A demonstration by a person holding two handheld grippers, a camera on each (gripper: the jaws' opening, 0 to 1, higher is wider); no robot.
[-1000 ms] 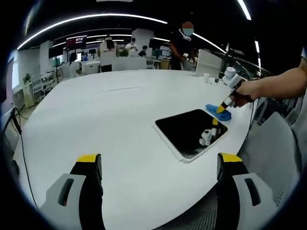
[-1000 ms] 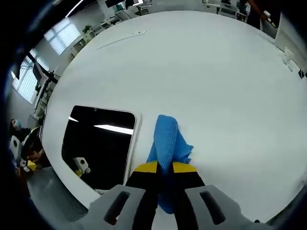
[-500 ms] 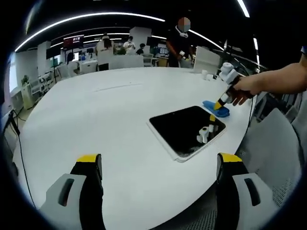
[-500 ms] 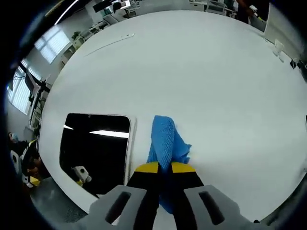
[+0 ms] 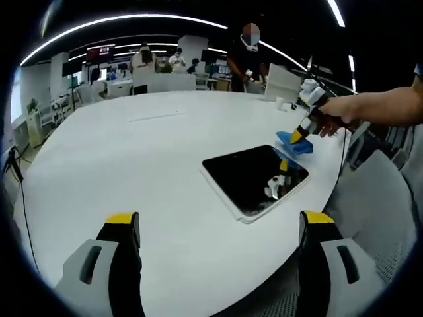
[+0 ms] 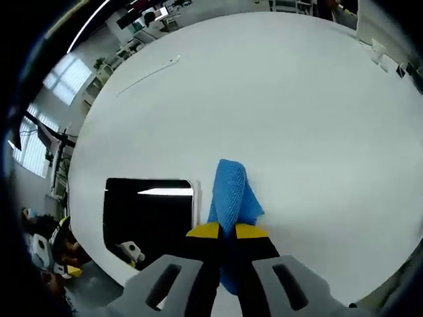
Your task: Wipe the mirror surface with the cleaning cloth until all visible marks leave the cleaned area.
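- Jaws: right gripper [image 6: 222, 232] pinches the blue textured cleaning cloth [image 6: 230, 198] at lower centre; left gripper [image 5: 218, 228] spread wide.
- Dark glossy rectangular mirror [image 6: 148, 214], white-framed, lies lower left, just beside the cloth.
- Smooth white round table [image 5: 132, 158] carries both.

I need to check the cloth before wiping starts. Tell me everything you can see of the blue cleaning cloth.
The cleaning cloth is bright blue with a fine woven, microfibre-like texture. It is bunched into a folded strip, one end pinched in the shut right gripper, the rest trailing forward on the white table. It lies just beside the mirror, at its edge, not on the glass. In the left gripper view it sits at the mirror's far corner.
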